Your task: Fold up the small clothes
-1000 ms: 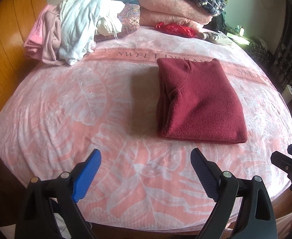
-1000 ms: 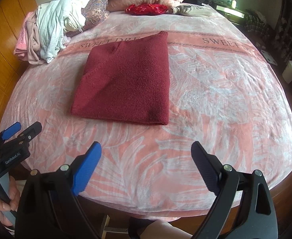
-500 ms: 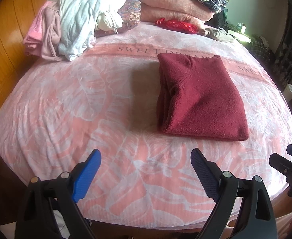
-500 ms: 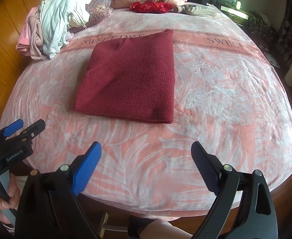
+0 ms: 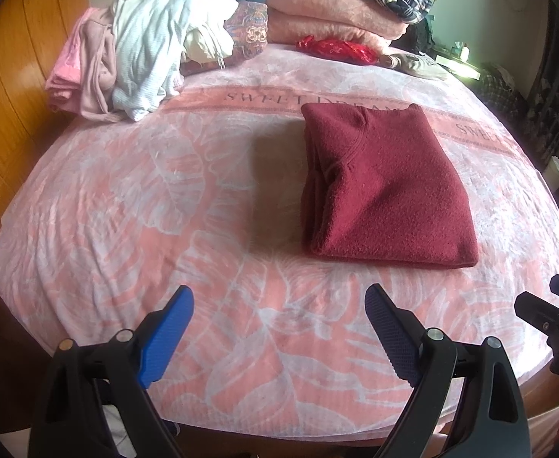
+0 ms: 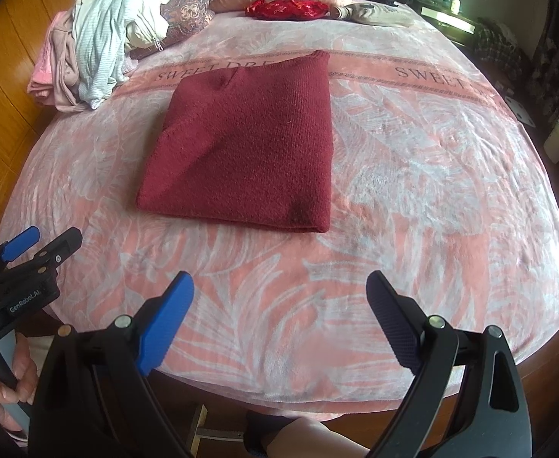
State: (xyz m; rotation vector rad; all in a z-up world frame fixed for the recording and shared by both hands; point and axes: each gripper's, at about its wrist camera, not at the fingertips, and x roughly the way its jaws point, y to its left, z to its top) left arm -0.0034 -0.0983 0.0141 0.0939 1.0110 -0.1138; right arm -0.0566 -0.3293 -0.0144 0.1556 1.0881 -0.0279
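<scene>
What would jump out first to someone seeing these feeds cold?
The dark red sweater, folded into a neat rectangle, lies alone mid-bed on the pink leaf-print blanket. Next comes the loose heap of unfolded clothes at the far left corner, against the wooden wall. Both grippers, left and right, hang open at the bed's near edge, touching nothing.
</scene>
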